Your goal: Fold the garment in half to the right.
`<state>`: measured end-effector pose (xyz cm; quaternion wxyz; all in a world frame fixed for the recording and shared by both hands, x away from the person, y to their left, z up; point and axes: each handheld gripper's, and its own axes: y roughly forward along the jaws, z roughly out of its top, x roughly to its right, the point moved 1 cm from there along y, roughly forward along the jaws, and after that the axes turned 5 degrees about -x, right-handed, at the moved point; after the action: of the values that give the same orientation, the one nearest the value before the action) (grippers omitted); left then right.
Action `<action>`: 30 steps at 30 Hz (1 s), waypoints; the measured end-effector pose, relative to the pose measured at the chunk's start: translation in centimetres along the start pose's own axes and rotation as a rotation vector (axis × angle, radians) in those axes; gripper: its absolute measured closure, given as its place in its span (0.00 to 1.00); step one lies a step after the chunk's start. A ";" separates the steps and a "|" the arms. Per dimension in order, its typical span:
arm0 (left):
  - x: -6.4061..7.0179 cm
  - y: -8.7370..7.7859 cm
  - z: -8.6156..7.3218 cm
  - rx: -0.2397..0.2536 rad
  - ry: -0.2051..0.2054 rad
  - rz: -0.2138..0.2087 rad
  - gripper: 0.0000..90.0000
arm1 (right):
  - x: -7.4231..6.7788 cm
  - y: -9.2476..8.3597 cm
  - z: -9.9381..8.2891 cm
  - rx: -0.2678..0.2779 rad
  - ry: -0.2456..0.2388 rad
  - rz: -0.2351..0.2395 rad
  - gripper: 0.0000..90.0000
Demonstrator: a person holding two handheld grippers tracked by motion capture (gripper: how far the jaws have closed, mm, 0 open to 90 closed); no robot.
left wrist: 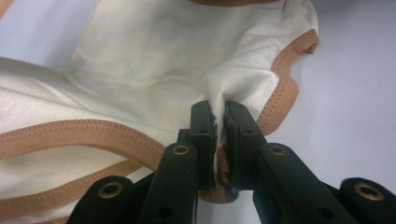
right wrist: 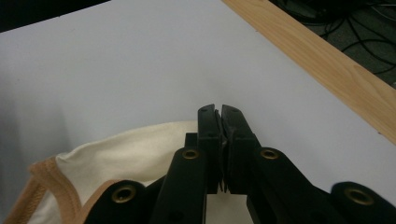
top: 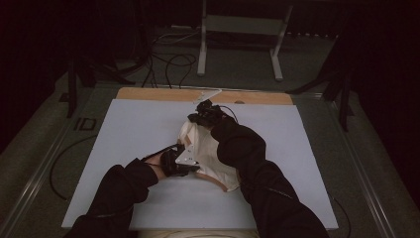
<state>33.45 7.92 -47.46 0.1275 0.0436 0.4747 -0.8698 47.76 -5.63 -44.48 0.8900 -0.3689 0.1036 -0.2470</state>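
**On the white board: cream garment pinched at two points**

From the high view: cream garment [top: 208, 156] with tan trim lying bunched near the middle of the white board [top: 124, 134], itself on a wooden table [top: 148, 93]. Left gripper [top: 190, 166] at the garment's near-left edge, right gripper [top: 198, 118] at its far edge, dark sleeves coming in from the bottom.

From the left gripper view: left gripper [left wrist: 219, 126] clamped on a fold of the cream garment [left wrist: 154, 70], cloth squeezed between the two black jaws, tan trim [left wrist: 285, 88] curving just beside them on the right.

From the right gripper view: right gripper [right wrist: 219, 116] with jaws pressed together, a thin layer of cloth seemingly caught low between them; cream garment [right wrist: 135, 149] bulging beneath and to the left, white board [right wrist: 140, 60] beyond, wooden table [right wrist: 327, 60] edge at upper right.
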 end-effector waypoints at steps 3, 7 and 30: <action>0.0 0.1 0.2 0.000 0.002 -0.003 0.92 | 0.1 -0.3 -0.2 0.004 0.011 -0.005 0.97; 0.0 0.2 0.9 0.001 0.015 -0.008 0.92 | 0.6 -1.1 -0.8 0.012 0.026 -0.009 0.97; -0.1 0.5 3.7 -0.003 0.070 -0.028 0.92 | 2.4 -4.5 -3.2 0.045 0.079 -0.051 0.97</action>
<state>33.82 4.61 -45.81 0.0986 0.0672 0.4809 -0.8686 46.98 -11.56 -43.56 0.8866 -0.3414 0.1236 -0.2864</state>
